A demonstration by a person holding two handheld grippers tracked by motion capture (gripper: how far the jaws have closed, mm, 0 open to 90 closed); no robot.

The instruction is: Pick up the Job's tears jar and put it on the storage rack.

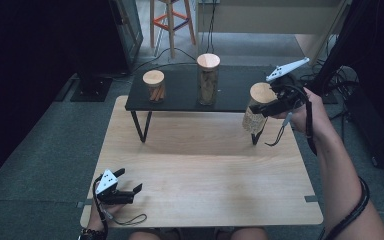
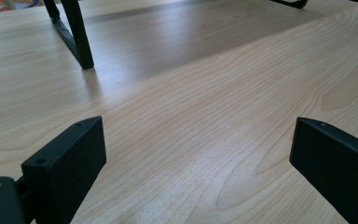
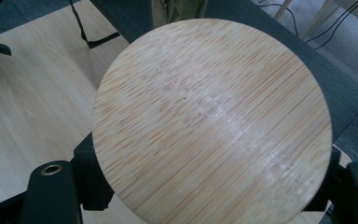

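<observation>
Right claw (image 1: 266, 109) hugs the jar (image 1: 256, 114) upright, just beside the shelf (image 1: 180, 92); left claw (image 1: 128, 186) waits wide, far off.

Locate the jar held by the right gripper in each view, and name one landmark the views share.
High view: held jar at right, tilted, off the black shelf's right end, clamped by the right gripper.
Left gripper view: not in it.
Right gripper view: its round wooden lid sits centre, seen from above.
Shared landmark: the light wooden table.
</observation>
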